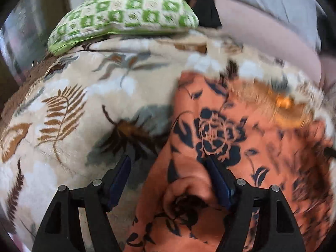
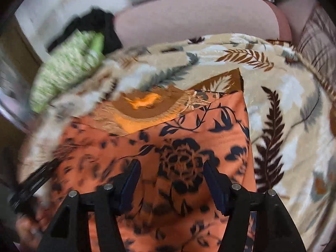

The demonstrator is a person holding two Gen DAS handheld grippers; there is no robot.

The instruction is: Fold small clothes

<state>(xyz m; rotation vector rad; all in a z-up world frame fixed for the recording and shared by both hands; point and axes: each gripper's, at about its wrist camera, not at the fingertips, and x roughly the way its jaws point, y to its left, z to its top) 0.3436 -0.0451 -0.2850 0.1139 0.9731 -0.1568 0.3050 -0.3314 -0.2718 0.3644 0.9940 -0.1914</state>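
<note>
Orange floral garment (image 2: 184,147) spread flat on leaf-print blanket (image 2: 294,96), gold-trimmed neckline toward the far edge. Left gripper (image 1: 168,166) above garment's left edge, fingers spread wide, nothing clamped; a bunched fold of cloth below, between them. Right gripper (image 2: 171,170) over garment centre, fingers apart, gripping nothing. Green checked folded cloth (image 1: 126,14) at blanket's far left corner. Edges motion-blurred.

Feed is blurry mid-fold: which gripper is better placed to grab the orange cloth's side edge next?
Probably left: the left gripper, open, straddles the orange cloth edge. The right gripper, also open, sits over mid-fabric.
</note>
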